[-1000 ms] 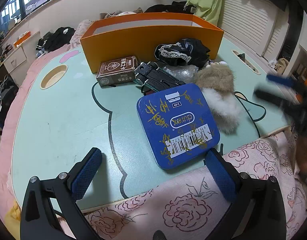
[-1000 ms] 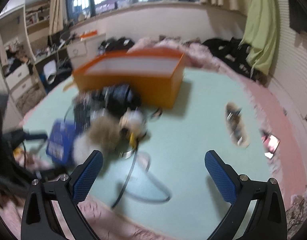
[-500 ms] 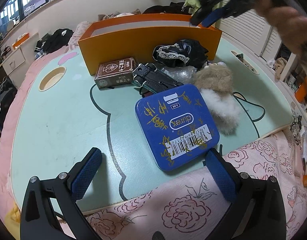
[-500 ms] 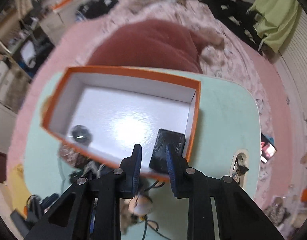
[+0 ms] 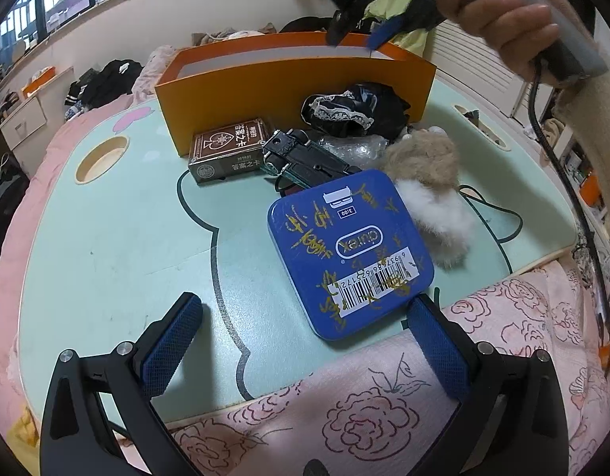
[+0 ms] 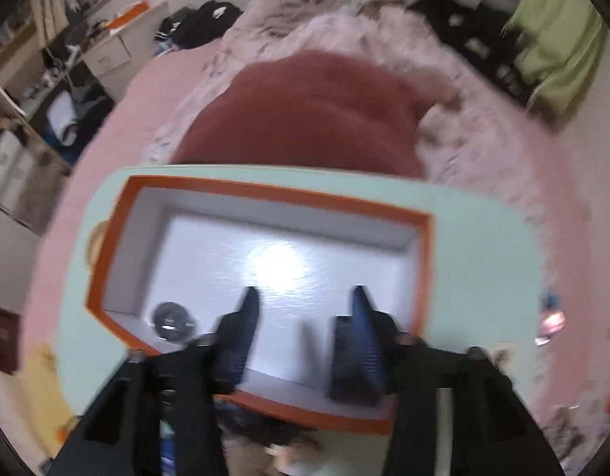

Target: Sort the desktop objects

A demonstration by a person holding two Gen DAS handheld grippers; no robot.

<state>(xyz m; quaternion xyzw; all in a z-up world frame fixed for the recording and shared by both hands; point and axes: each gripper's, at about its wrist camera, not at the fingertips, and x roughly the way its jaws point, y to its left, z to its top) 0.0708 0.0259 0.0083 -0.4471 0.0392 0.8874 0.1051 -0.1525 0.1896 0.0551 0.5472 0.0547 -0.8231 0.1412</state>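
Note:
An orange box (image 5: 289, 79) with a white inside (image 6: 289, 261) stands at the back of the mint table (image 5: 106, 246). My right gripper (image 6: 305, 292) hangs over the box, its jaws opening with nothing between them; the left wrist view shows this right gripper (image 5: 354, 41) above the box's far rim, held by a hand (image 5: 499, 20). A round black object (image 6: 172, 321) lies in the box. A blue tin (image 5: 348, 250) lies near the front edge, just ahead of my left gripper (image 5: 305, 303), which is open and touches nothing.
In front of the box lie a brown card box (image 5: 229, 148), a black toy car (image 5: 305, 156), black lace cloth (image 5: 356, 113) and a furry plush (image 5: 428, 182). A cable (image 5: 499, 218) loops at the right. A floral blanket (image 5: 344, 404) covers the table's near edge.
The right gripper swung from low over the table's right side to above the orange box, shut narrow there, and now stands wider apart. The left gripper and the table's objects stayed put.

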